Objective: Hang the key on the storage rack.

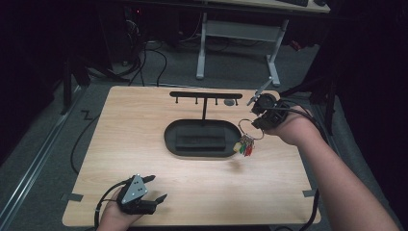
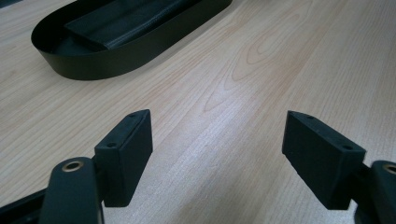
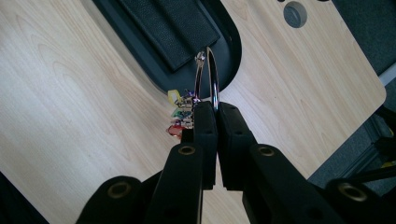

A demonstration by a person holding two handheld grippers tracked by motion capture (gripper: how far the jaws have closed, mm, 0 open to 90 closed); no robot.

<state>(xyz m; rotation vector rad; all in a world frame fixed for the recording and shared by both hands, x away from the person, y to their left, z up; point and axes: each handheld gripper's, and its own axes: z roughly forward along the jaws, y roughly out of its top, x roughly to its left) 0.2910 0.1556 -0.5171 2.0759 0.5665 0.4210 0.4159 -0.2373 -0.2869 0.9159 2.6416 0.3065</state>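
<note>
- My right claw [image 3: 216,109] is clamped on the key ring [image 3: 208,74], pinching its metal loop.
- The ring hangs off the table [image 1: 144,159], just beside the right end of the black tray [image 1: 169,137], coloured keys [image 1: 246,146] dangling below.
- My left claw [image 2: 217,154] rests near the table's front edge, jaws apart, nothing between them.

Lab or workshop: dark room, wooden table [image 1: 144,144], floor cables [image 1: 154,62], metal-legged desk [image 1: 240,33] behind.
</note>
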